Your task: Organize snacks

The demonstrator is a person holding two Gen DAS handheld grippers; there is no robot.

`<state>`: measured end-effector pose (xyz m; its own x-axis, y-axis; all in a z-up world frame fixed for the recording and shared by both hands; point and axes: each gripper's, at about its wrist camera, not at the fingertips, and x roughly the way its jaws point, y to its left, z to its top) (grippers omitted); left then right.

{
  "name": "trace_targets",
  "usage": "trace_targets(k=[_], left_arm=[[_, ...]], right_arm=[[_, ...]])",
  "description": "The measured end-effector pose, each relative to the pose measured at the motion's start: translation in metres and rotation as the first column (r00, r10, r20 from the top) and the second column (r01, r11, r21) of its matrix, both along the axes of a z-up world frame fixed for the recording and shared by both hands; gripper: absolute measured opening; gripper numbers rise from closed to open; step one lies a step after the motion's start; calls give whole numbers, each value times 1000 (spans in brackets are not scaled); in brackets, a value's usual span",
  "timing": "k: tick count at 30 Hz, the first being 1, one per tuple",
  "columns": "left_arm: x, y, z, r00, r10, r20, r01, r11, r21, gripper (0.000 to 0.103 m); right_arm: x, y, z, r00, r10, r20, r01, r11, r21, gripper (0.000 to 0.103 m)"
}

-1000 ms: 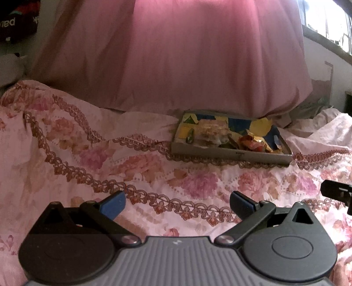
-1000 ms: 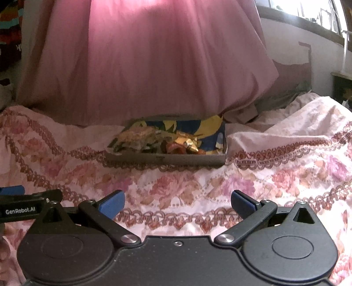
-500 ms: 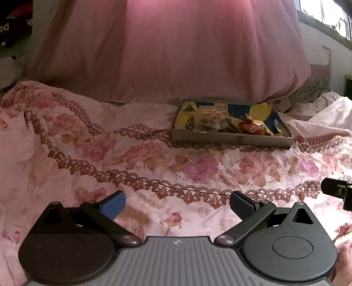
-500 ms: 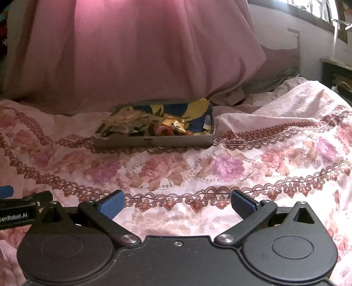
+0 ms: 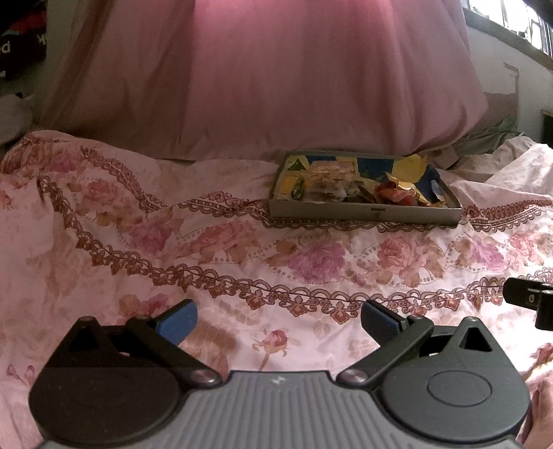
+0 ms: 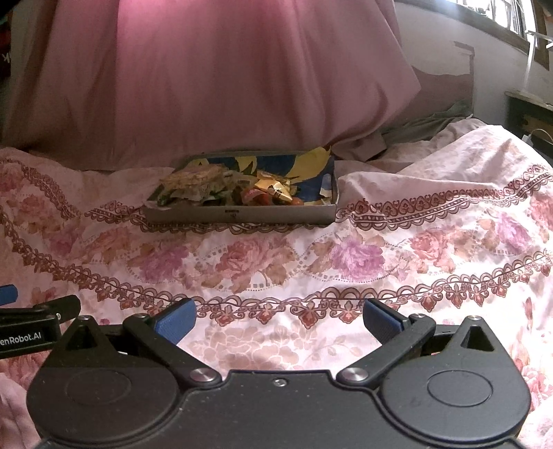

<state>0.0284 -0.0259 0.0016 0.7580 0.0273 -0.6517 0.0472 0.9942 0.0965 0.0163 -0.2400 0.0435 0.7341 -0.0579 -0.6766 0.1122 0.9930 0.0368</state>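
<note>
A shallow grey box lies on the floral bedspread, far ahead of both grippers; it also shows in the right wrist view. It holds several snack packets, pale crumpled ones on the left and red and gold ones on the right. My left gripper is open and empty, low over the bedspread. My right gripper is open and empty too, beside the left one.
A large pink pillow stands behind the box. The pink floral bedspread covers the bed and bunches up at the right. A window and a dark shelf are at the far right.
Both grippers have drawn back from the box and tilted, so more bedspread shows between them and the box. Both stay open and empty.
</note>
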Motion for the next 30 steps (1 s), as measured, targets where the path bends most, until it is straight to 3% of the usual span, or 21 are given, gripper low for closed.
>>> trace_targets(k=[30], left_arm=[[-1, 1, -2, 1000, 3, -3, -3, 1000, -3, 103]], right_arm=[[1, 1, -1, 1000, 7, -5, -7, 1000, -5, 102]])
